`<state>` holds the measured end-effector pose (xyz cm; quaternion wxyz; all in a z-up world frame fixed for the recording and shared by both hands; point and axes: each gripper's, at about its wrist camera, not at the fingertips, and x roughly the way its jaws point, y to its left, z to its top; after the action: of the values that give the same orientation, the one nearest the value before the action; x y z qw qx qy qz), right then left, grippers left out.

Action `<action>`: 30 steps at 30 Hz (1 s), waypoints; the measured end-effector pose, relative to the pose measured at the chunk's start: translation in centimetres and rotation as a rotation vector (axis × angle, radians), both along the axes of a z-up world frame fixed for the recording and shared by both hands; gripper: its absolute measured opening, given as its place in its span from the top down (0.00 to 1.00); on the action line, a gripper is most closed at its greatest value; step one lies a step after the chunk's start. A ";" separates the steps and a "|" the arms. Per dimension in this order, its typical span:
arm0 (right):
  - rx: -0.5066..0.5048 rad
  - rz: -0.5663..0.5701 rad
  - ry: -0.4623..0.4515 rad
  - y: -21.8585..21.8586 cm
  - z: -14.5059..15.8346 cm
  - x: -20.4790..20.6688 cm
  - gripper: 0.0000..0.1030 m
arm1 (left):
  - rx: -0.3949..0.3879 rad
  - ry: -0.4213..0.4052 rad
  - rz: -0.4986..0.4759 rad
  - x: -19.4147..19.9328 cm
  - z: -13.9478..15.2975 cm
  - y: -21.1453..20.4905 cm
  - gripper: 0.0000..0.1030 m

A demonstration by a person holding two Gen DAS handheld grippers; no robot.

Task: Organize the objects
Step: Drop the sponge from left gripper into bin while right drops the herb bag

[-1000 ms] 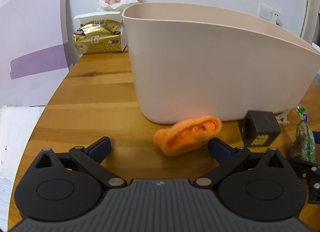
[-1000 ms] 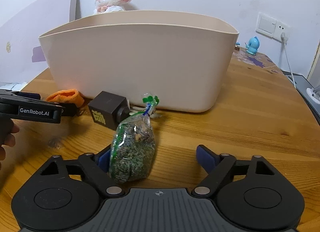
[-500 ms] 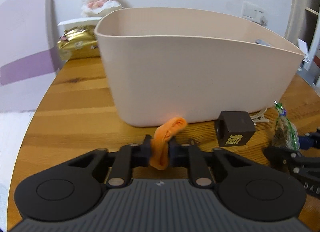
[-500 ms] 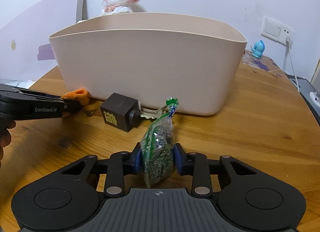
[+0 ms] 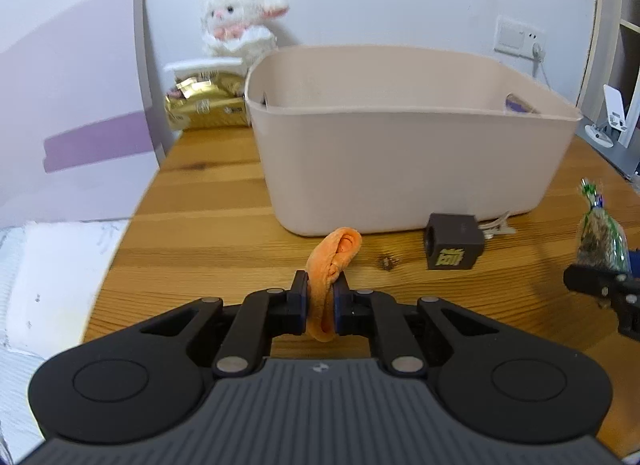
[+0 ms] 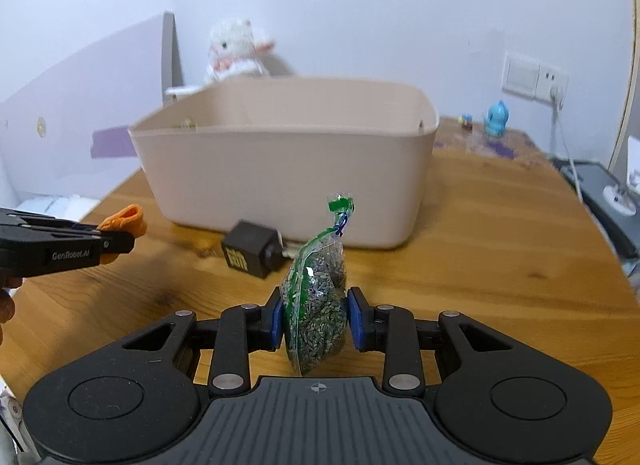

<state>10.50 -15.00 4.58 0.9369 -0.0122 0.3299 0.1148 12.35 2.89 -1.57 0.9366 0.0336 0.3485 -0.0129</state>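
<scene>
White plush lamb (image 5: 236,19) behind gold packet (image 5: 206,107); wall socket (image 5: 519,40); blue figurine (image 6: 497,117).

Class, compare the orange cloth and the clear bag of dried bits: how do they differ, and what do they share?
The orange cloth is soft, plain and opaque; the clear bag is see-through, filled with greyish dried bits and tied at its green top. The cloth is in the left gripper, the bag in the right gripper. Both are pinched and lifted before the beige bin.

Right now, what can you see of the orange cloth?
The orange cloth is a small, soft, fuzzy piece, folded on itself. The left gripper is shut on its middle; its rolled top end sticks up past the fingertips, its lower end hangs below. It looks lifted off the table, short of the bin.
</scene>
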 end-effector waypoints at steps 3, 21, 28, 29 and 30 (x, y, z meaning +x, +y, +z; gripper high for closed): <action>-0.004 0.001 -0.051 -0.4 1.5 -1.1 0.72 | -0.005 -0.040 -0.021 -1.5 1.6 -0.5 0.87; 0.004 0.040 -0.306 -0.9 10.0 -4.2 0.72 | 0.012 -0.237 -0.063 -5.2 9.0 -3.6 0.87; 0.017 0.035 -0.323 -1.0 10.7 -2.0 0.72 | 0.013 -0.261 -0.051 -2.8 10.3 -3.5 0.87; 0.018 0.034 -0.324 -1.0 10.7 -1.5 0.72 | 0.014 -0.262 -0.050 -2.4 10.5 -3.5 0.87; 0.018 0.033 -0.325 -1.0 10.8 -1.0 0.72 | 0.014 -0.261 -0.048 -1.9 10.5 -3.4 0.87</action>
<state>9.50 -15.96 15.33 0.9760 -0.0275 0.1729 0.1296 10.47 -0.56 8.93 0.9732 0.0500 0.2228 -0.0283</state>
